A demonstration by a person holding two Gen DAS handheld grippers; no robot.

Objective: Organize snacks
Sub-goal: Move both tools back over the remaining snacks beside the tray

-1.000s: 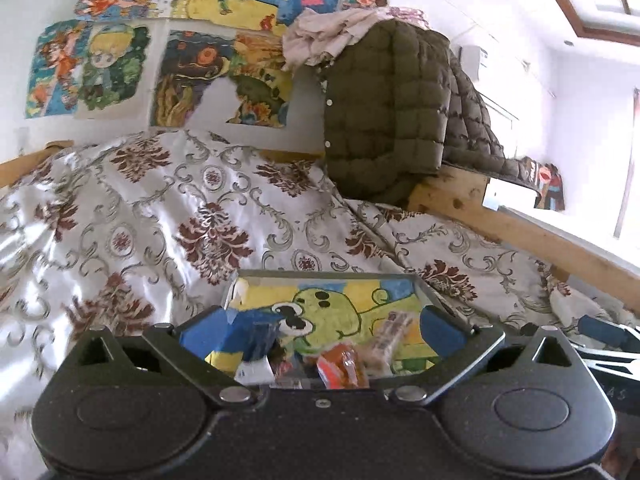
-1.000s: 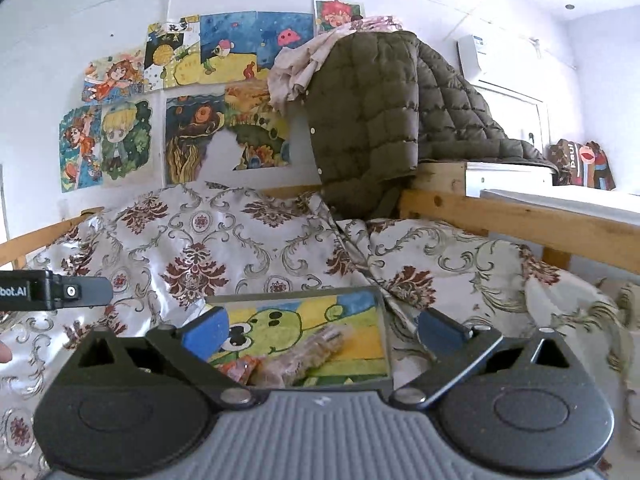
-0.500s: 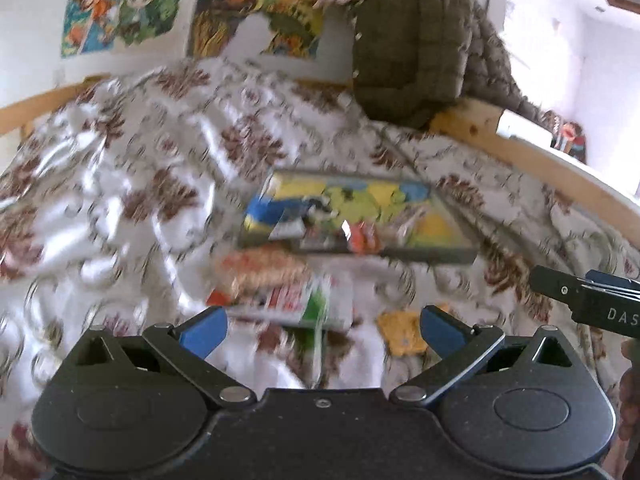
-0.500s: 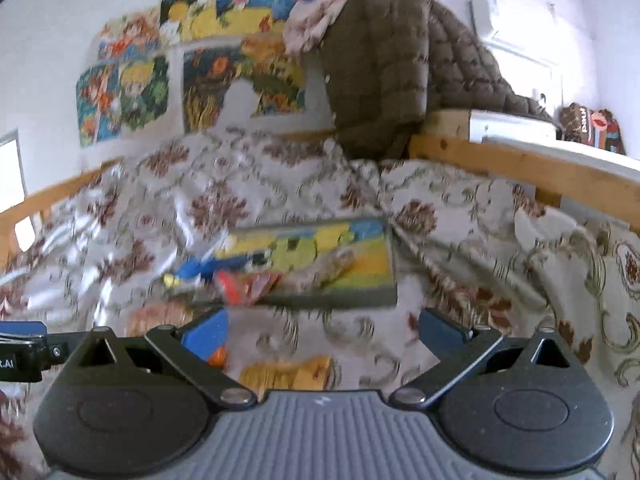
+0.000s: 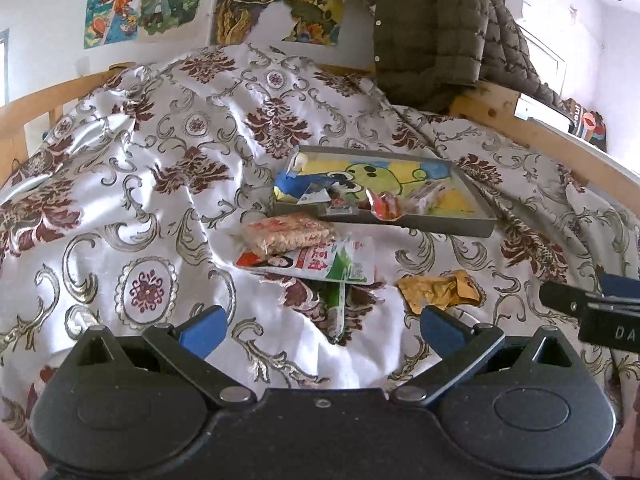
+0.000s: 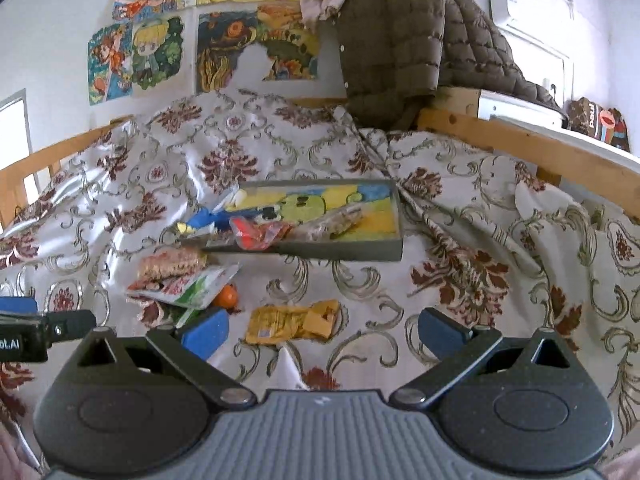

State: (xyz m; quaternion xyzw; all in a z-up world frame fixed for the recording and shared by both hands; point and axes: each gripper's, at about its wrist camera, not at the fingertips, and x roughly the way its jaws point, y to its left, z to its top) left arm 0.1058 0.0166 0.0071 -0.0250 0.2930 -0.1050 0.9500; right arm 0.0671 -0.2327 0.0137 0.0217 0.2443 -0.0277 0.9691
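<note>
Both views have dropped from the wall and jacket to the bedspread point(image 5: 168, 184), so loose snacks in front of the tray point(image 5: 444, 226) now show. A brown quilted jacket point(image 6: 396, 44) hangs over the wooden bed rail point(image 6: 516, 140) behind, under cartoon posters point(image 5: 144, 0) on the wall.

Left claw point(image 5: 322, 326) is spread wide and empty, hovering low over the bedspread. Just ahead of it lies a green-and-white pouch point(image 5: 336, 262) with a cracker packet point(image 5: 288, 234) resting on its far edge; a narrow green stick packet point(image 5: 338, 312) pokes out beneath, between the fingers.

Right claw point(image 6: 322, 332) is also spread and empty. A yellow wrapper point(image 6: 292, 322) lies just ahead, between its fingers, nothing in the way. An orange ball-shaped item point(image 6: 228, 296) sits beside the pouch. Several wrapped snacks already lie in the tray's near-left part, against its frog picture.
</note>
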